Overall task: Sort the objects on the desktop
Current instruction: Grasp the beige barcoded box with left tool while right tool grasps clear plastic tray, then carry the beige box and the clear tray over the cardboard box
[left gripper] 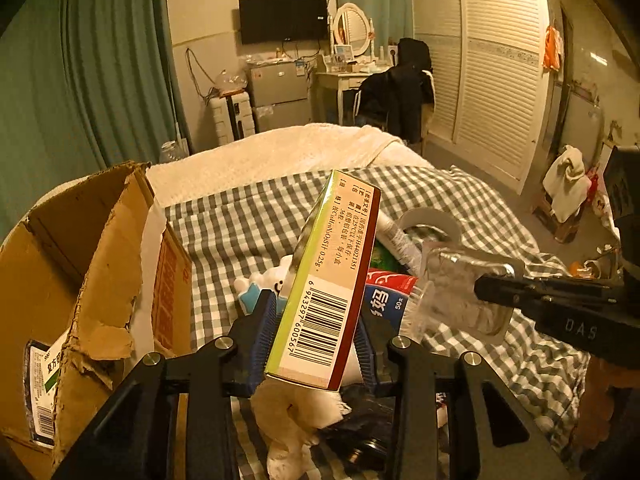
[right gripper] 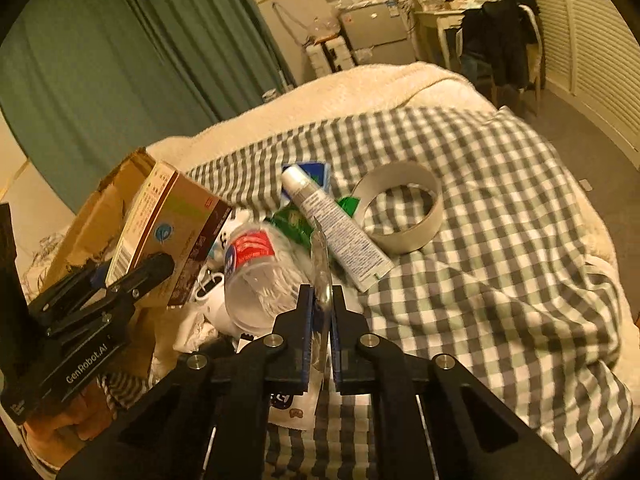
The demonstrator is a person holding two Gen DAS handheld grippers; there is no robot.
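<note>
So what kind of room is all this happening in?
Most likely a bedroom: things lie on a bed with a grey-and-white checked cover, near a white dressing table with an oval mirror and louvred white wardrobe doors.

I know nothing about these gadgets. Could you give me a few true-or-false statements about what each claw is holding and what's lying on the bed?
1. The left gripper clamps a medicine box. True.
2. The right gripper is open and holds nothing. False: it is shut on a blister pack.
3. The tape roll lies on the checked bedspread. True.
4. The cardboard box holds nothing. False: a packet shows inside it.
</note>
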